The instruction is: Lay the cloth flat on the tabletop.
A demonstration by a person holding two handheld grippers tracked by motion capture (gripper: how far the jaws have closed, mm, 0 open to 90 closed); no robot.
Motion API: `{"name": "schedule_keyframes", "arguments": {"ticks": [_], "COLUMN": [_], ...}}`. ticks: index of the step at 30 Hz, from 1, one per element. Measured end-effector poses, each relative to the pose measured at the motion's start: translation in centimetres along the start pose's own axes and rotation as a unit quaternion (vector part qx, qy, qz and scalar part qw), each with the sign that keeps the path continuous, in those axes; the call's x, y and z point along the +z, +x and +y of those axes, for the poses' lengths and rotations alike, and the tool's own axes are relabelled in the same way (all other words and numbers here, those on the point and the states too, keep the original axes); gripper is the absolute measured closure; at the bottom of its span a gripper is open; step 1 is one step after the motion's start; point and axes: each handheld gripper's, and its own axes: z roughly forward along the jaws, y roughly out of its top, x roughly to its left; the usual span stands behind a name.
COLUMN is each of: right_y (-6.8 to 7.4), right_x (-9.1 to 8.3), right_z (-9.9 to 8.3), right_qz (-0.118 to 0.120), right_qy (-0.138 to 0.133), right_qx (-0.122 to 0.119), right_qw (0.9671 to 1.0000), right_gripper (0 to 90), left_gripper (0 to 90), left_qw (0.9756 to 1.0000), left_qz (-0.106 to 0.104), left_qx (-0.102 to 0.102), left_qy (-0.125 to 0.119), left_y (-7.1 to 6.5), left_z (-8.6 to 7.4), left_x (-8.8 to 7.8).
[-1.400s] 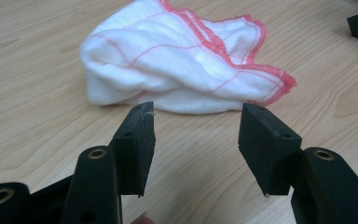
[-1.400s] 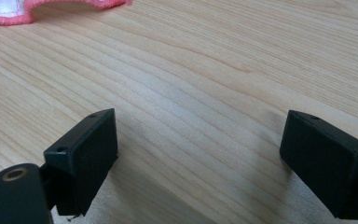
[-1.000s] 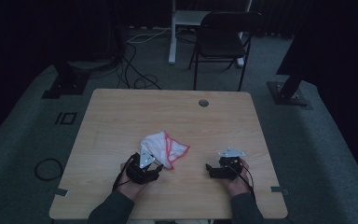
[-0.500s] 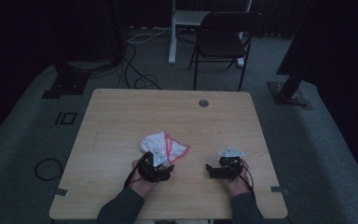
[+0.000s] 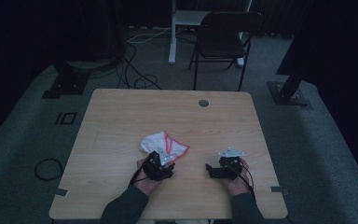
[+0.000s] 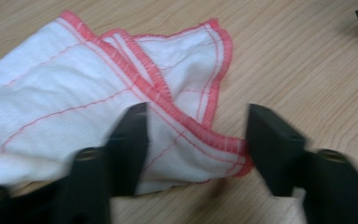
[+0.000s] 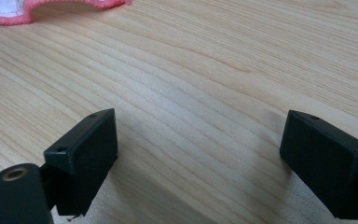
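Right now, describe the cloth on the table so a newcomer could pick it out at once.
Start at the light wooden table and look toward its near middle, just ahead of the left gripper. There lies a crumpled white cloth, one corner between that gripper's open jaws. Its pink-red stitched hem and thin red grid lines set it apart from the bare wood and the black grippers.

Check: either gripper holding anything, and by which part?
Nothing held. Left gripper is open, its jaws straddling the cloth's red-hemmed corner. Right gripper is open over bare table.
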Motion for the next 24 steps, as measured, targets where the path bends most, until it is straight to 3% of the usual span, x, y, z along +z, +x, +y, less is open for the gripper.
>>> {"name": "schedule_keyframes", "arguments": {"ticks": [5, 8, 16, 19, 24], "right_y": [0.0, 0.0, 0.0, 0.1, 1.0], "right_x": [0.0, 0.0, -0.1, -0.4, -0.7], "right_z": [0.0, 0.0, 0.0, 0.2, 0.6], "right_qz": [0.000, 0.000, 0.002, -0.003, 0.001], "right_qy": [0.000, 0.000, -0.005, -0.004, -0.015], "right_qx": [0.000, 0.000, -0.004, 0.000, -0.008], "right_qw": [1.0000, 1.0000, 1.0000, 1.0000, 0.9999], "right_gripper": [11.2, 11.2, 17.7, 34.0, 45.1], "left_gripper": [78.5, 85.8, 87.9, 88.2, 88.3], "left_qw": [0.9995, 0.9990, 0.9971, 0.9962, 0.9947], "left_qz": [-0.005, -0.006, -0.001, 0.004, 0.008], "left_qx": [-0.028, -0.041, -0.067, -0.078, -0.091], "left_qy": [-0.011, -0.019, -0.036, -0.040, -0.046], "left_y": [1.2, 2.0, 3.9, 4.9, 5.8], "left_z": [-0.1, -0.2, -0.8, -1.1, -1.5], "left_x": [-0.9, -1.7, -3.1, -3.9, -4.4]}}
